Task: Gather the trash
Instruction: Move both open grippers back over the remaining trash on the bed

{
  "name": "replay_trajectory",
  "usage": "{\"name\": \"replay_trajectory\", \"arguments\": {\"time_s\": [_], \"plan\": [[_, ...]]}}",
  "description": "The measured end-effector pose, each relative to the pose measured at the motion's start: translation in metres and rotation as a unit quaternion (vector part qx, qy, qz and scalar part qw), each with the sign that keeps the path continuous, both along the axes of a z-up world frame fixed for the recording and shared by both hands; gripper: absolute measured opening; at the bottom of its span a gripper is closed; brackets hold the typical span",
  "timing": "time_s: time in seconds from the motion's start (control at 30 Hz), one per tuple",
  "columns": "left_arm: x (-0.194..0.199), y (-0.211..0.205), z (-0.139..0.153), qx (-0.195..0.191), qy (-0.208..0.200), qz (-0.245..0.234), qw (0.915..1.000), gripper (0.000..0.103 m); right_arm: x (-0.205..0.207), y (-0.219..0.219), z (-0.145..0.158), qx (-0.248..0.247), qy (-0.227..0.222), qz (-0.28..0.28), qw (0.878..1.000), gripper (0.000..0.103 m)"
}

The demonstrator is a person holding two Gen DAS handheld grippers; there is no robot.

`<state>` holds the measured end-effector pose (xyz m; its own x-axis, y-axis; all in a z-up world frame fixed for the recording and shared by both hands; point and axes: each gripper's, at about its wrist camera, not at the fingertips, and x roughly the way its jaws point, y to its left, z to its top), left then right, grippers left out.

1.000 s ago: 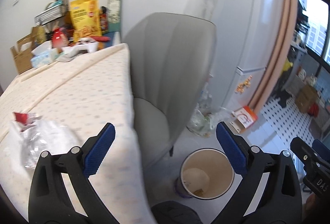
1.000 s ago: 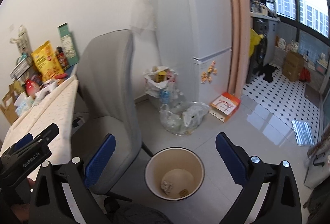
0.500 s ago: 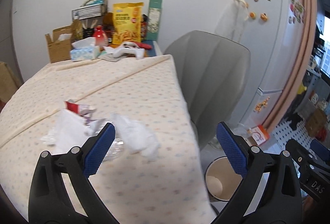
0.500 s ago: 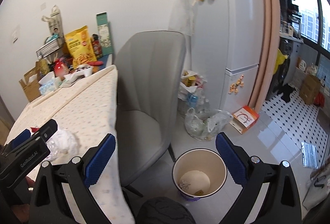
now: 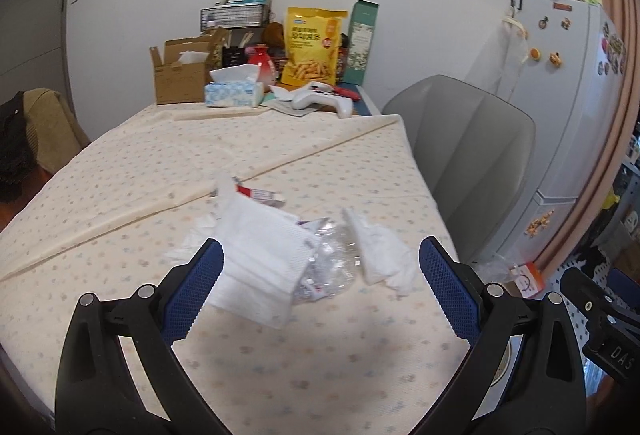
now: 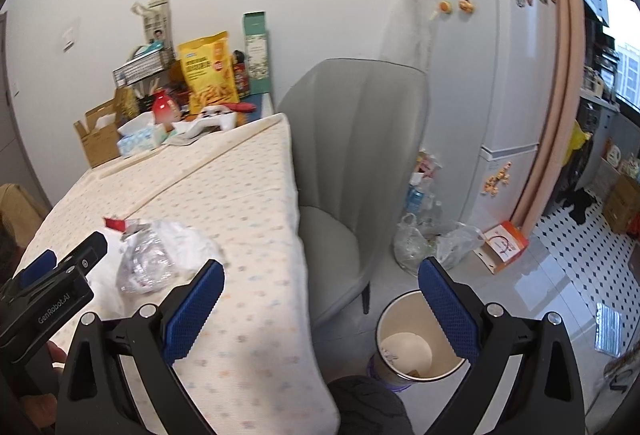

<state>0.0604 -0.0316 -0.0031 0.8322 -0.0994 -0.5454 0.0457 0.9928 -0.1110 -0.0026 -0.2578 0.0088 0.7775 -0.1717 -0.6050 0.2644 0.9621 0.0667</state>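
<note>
Trash: a little heap on the table (image 5: 120, 171). It has a folded white tissue (image 5: 260, 255), a clear crinkly plastic wrapper (image 5: 332, 259), a crumpled tissue (image 5: 384, 255) and a red and white packet (image 5: 260, 193).
Bin: the trash bin (image 6: 416, 347) stands on the floor beside the table, near the grey chair (image 6: 360, 155). Some paper lies inside it.
Left gripper (image 5: 320, 283): wide open, holding nothing. The folded white tissue lies right between its blue fingers.
Right gripper (image 6: 320, 295): wide open too, holding nothing. It hangs by the table's edge, with one finger over the table and one over the bin.
Which way: the heap lies straight ahead of the left gripper and off to the side of the right one. So the left gripper is nearer.
Long side: the folded white tissue runs from the table's near edge toward the far end, along the fingers.
Next, I think: the left gripper goes down and pinches the tissue, then carries it to the bin.
</note>
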Motion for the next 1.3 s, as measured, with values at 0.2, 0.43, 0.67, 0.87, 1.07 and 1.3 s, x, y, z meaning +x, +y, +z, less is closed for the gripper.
{"name": "replay_trajectory", "arguments": {"time_s": [0.2,0.43,0.67,0.87,1.07,1.3], "plan": [[-0.003,0.034,-0.006,0.003,0.004,0.027,0.9996,0.097,0.008,0.03,-0.003,0.0,0.002,0.028,1.0,0.095],[-0.003,0.069,-0.015,-0.006,0.013,0.056,0.9984,0.097,0.02,0.057,-0.01,-0.005,0.013,0.048,0.999,0.095],[0.004,0.086,-0.03,-0.019,0.029,0.059,0.9977,0.097,0.028,0.071,-0.017,-0.014,0.023,0.055,0.998,0.095],[0.019,0.078,-0.036,-0.018,0.039,0.042,0.9982,0.097,0.038,0.07,-0.03,-0.01,0.041,0.058,0.997,0.095],[0.035,0.054,-0.037,0.001,0.046,0.018,0.9987,0.097,0.045,0.057,-0.032,-0.003,0.042,0.048,0.998,0.095],[0.051,0.025,-0.047,0.036,0.066,-0.009,0.9971,0.097,0.05,0.044,-0.038,0.005,0.048,0.037,0.998,0.095]]}}
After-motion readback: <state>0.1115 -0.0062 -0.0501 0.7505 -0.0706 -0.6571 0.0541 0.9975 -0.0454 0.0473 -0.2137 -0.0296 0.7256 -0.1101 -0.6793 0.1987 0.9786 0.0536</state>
